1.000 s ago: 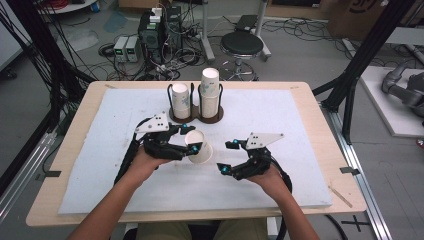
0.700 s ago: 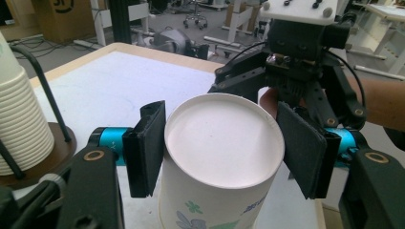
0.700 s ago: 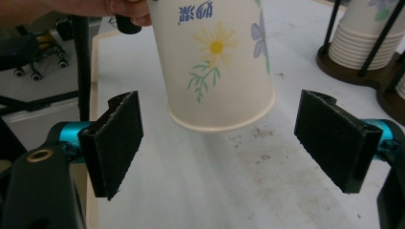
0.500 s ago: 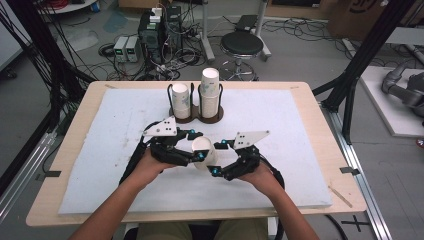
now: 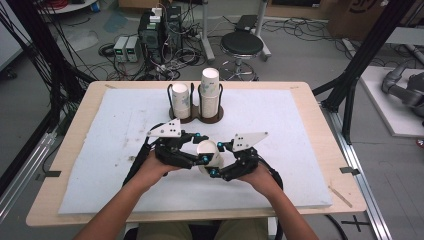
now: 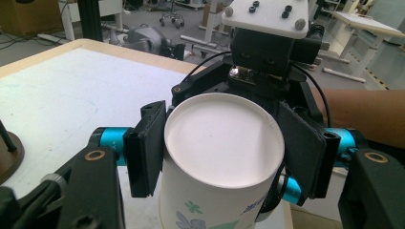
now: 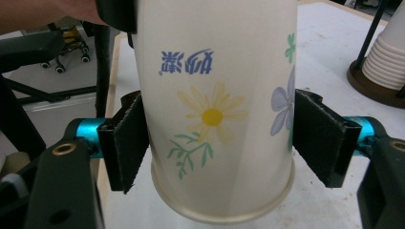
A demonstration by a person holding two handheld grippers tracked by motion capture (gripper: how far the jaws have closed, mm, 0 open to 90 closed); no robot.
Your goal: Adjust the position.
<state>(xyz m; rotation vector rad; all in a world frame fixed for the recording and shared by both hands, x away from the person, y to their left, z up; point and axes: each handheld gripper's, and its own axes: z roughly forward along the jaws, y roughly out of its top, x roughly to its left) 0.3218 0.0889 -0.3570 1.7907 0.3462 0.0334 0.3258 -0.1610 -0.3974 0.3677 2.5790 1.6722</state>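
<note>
The paper cup (image 5: 207,152) lies level above the mat, between our two hands. Our left gripper (image 5: 196,152) pinches one end, and our right gripper (image 5: 218,159), its jaws just closing, now squeezes the other.

Both forearms are extended from the bottom edge toward the frame's centre. The black two-jaw left gripper (image 5: 206,159) is kept clamped on the white flowered paper cup (image 5: 208,156). The black right gripper (image 5: 214,172), just below it, has just been closing, its pads at the cup's sides.
</note>
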